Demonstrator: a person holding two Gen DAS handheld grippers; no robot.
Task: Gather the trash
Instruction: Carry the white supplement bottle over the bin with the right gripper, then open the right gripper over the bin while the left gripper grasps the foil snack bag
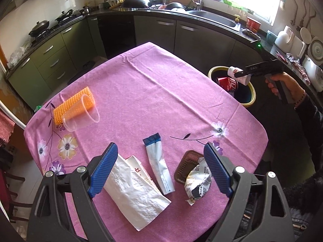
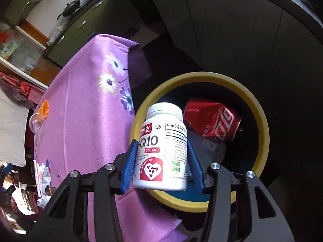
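My right gripper [image 2: 162, 144] is shut on a white supplement bottle [image 2: 162, 147] and holds it over the near rim of the yellow-rimmed bin [image 2: 260, 109]; a crushed red can [image 2: 214, 121] lies inside. In the left wrist view the same bottle [image 1: 235, 74] hangs over the bin [image 1: 252, 94] beyond the table's right edge. My left gripper [image 1: 160, 151] stands open above the pink tablecloth [image 1: 151, 84]. Under it lie a white napkin [image 1: 135, 197], a blue-and-white sachet [image 1: 159, 165], a crumpled wrapper [image 1: 198, 183] and a brown tray [image 1: 185, 167].
A clear plastic cup [image 1: 80, 115] lies on its side over an orange mesh pad [image 1: 70, 104] at the table's left. Dark kitchen cabinets [image 1: 201, 38] and a cluttered counter [image 1: 141, 2] ring the table. A hand [image 1: 282, 82] grips the right tool.
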